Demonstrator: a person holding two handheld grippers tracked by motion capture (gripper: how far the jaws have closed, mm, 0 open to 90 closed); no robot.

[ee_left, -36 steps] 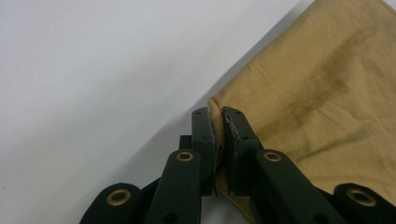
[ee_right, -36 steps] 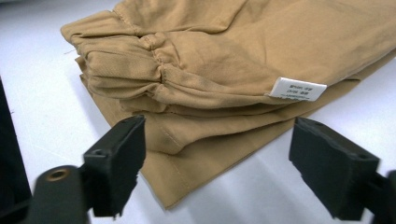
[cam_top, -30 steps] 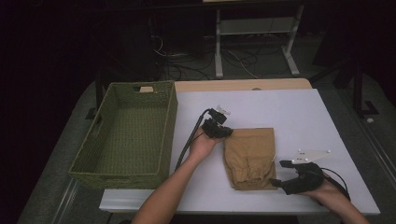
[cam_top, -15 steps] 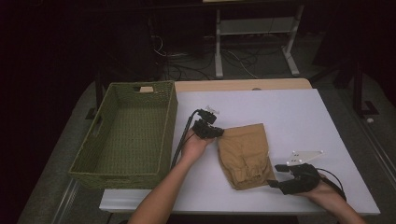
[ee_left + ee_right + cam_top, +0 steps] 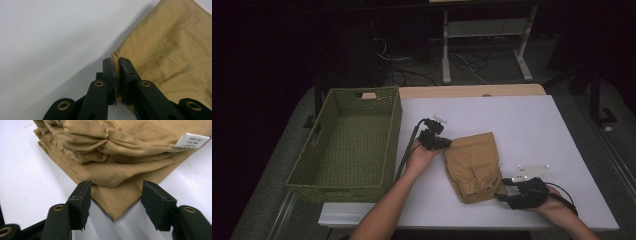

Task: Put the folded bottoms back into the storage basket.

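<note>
A folded tan garment (image 5: 472,165) lies on the white table (image 5: 512,120), tilted, with a white label (image 5: 191,140) at one edge. My left gripper (image 5: 444,145) is at its upper left corner. In the left gripper view this gripper (image 5: 117,66) is shut on the edge of the garment (image 5: 170,50). My right gripper (image 5: 504,192) is at the garment's lower right corner. In the right gripper view its jaws (image 5: 116,195) have just been closing, and the pointed corner of the garment (image 5: 112,152) lies between them with a gap on each side.
An empty green woven basket (image 5: 394,125) stands on the left of the table, close to my left forearm. The table's front edge runs just below my right hand. Cables and a metal frame lie on the dark floor behind.
The left gripper has drawn the garment's upper left corner slightly to the left, so the garment now lies more tilted. The right hand has stayed at the lower right corner.
</note>
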